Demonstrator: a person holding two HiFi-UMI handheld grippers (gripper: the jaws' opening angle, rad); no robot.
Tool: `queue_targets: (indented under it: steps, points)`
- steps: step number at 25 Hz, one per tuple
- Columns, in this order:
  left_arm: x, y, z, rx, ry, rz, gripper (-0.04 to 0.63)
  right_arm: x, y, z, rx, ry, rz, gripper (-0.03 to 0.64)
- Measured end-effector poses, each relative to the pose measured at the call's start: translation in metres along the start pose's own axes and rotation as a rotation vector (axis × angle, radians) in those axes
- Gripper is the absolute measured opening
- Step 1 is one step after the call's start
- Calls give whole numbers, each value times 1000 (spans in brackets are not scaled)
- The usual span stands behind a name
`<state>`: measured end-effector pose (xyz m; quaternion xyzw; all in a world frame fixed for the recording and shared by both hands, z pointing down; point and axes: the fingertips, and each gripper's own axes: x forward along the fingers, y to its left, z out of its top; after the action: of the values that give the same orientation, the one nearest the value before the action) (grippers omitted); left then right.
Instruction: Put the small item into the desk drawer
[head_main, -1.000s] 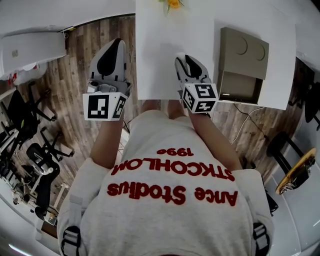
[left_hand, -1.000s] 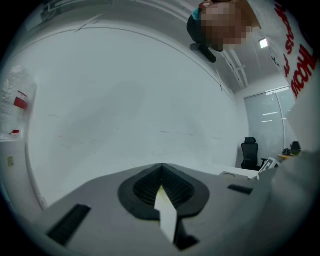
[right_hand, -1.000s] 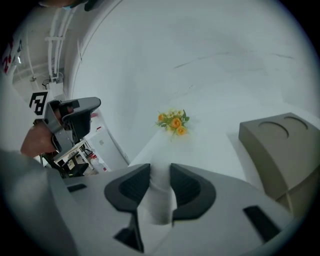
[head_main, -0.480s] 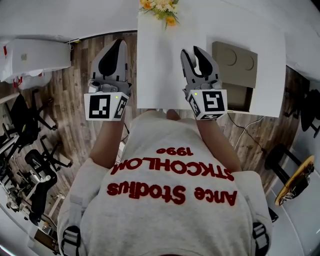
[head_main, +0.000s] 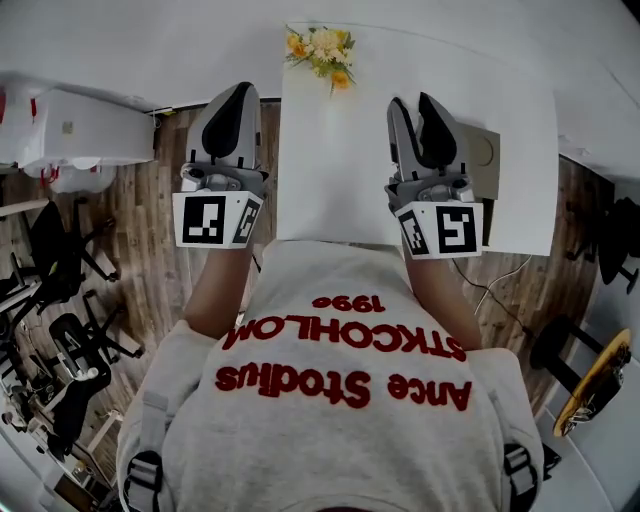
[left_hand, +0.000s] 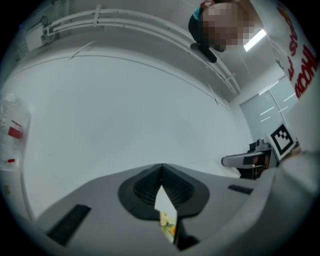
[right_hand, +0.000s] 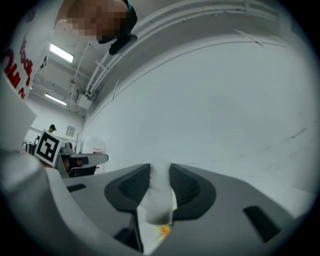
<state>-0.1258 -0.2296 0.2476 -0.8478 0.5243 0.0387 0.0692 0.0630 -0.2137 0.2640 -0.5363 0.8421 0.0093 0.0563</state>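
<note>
I stand at the near edge of a white desk (head_main: 330, 170). My left gripper (head_main: 236, 95) is held over the desk's left edge, above the wood floor; its jaw tips meet, so it is shut and holds nothing (left_hand: 161, 167). My right gripper (head_main: 420, 105) hangs over the desk's right part with its two fingers apart and nothing between them (right_hand: 160, 172). It covers much of a flat tan box (head_main: 492, 160) on the desk. Both gripper views look at a plain white wall. No small item and no drawer can be made out.
A bunch of yellow and white flowers (head_main: 322, 45) stands at the desk's far edge. A white cabinet (head_main: 80, 130) and black office chairs (head_main: 60, 300) are on the left. On the right, a cable (head_main: 500, 280) hangs below the desk and a skateboard (head_main: 592, 368) lies on the floor.
The view has slid toward the desk's far side, bringing the flowers in. The right gripper has moved right and forward, now in front of the tan box. The left gripper keeps its place.
</note>
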Motion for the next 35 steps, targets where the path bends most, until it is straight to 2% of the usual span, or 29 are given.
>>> queue_targets:
  steps: [6, 11, 15, 20, 25, 30, 35]
  points:
    - [2, -3, 6, 5, -9, -8, 6, -12, -6, 29, 12, -68, -13, 129]
    - [12, -19, -1, -13, 0, -55, 6, -34, -14, 36, -15, -73, -74, 129]
    - [26, -45, -3, -31, 0, -133, 6, -61, -35, 41, -18, -82, -156, 129]
    - [48, -83, -9, -61, -3, -255, 6, -107, -74, 47, -62, -75, -321, 129]
    - [60, -125, -12, -85, -7, -349, 6, -151, -100, 50, -78, -61, -437, 129]
    - [66, -171, -24, -105, 34, -443, 6, -187, -109, 29, -61, 21, -489, 129]
    - [63, -182, -57, -114, 102, -481, 6, -192, -106, -31, 18, 147, -497, 129]
